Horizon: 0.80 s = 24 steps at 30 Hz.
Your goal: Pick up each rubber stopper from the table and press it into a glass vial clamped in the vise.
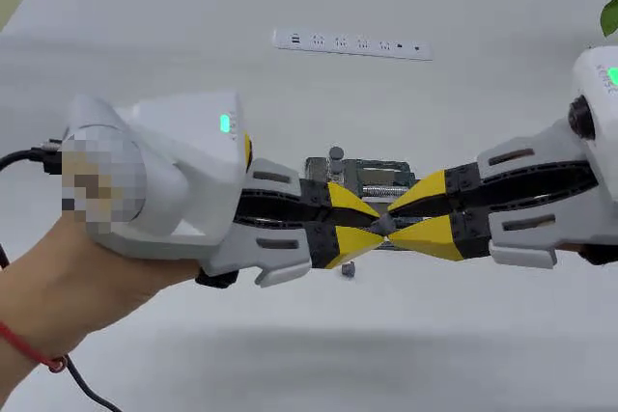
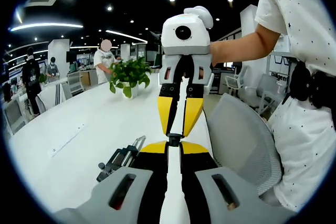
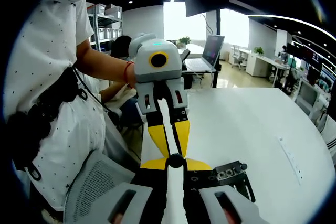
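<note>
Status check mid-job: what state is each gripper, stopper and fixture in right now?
Left gripper: shut on a small dark rubber stopper, above the grey metal vise.
Right gripper: shut on the same stopper, tip to tip with the left.
Small grey rubber stopper: loose on the white table, before the vise.
Vise: on the table, partly hidden by the grippers.
White power strip: lying flat, nothing plugged in.

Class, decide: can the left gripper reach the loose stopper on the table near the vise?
Probably yes: the stopper lies bare close by the left gripper, though its shut jaws must open first.
</note>
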Each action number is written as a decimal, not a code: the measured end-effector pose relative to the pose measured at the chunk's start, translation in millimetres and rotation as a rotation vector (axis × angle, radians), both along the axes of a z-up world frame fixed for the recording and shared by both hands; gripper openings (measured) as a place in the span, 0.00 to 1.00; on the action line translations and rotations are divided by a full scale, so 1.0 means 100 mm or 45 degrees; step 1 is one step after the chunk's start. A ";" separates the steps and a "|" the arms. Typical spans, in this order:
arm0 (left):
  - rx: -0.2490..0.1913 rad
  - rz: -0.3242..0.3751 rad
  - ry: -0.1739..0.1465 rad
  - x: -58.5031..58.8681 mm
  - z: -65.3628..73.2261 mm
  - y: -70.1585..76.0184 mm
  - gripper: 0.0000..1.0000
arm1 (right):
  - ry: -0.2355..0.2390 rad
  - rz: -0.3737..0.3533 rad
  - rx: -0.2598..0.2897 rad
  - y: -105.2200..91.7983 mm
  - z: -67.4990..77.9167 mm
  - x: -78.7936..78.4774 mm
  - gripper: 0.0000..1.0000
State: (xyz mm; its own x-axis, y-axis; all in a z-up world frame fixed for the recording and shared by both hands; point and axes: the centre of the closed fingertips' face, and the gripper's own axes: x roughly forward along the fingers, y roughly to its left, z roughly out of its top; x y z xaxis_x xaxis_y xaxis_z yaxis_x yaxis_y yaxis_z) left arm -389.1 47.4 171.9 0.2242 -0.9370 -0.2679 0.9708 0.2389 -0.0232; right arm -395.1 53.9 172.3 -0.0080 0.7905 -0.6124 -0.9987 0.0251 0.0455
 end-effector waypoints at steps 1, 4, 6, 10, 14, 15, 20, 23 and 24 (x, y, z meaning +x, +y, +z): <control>-0.004 0.007 -0.001 0.00 0.00 0.01 0.04 | 0.005 0.001 -0.001 0.00 0.00 0.00 0.05; -0.018 0.031 0.001 0.01 -0.01 0.03 0.05 | 0.020 0.001 -0.005 0.00 0.00 0.02 0.05; -0.024 0.046 0.012 0.01 -0.03 0.06 0.06 | 0.019 0.000 -0.017 -0.01 -0.01 0.05 0.05; -0.020 0.086 0.029 0.00 -0.09 0.15 0.05 | 0.016 -0.039 -0.024 -0.05 0.02 0.18 0.05; -0.007 0.139 0.047 0.02 -0.18 0.23 0.12 | 0.000 -0.079 -0.060 -0.06 -0.04 0.36 0.05; -0.004 0.148 0.051 0.02 -0.21 0.25 0.13 | -0.002 -0.086 -0.071 -0.05 -0.05 0.41 0.05; 0.033 0.190 0.062 0.00 -0.32 0.29 0.24 | -0.019 -0.095 -0.144 0.03 -0.14 0.57 0.05; 0.043 0.209 0.073 0.01 -0.38 0.33 0.29 | -0.024 -0.094 -0.186 0.07 -0.20 0.70 0.05; 0.048 0.217 0.074 0.01 -0.39 0.35 0.30 | -0.025 -0.091 -0.198 0.08 -0.23 0.72 0.05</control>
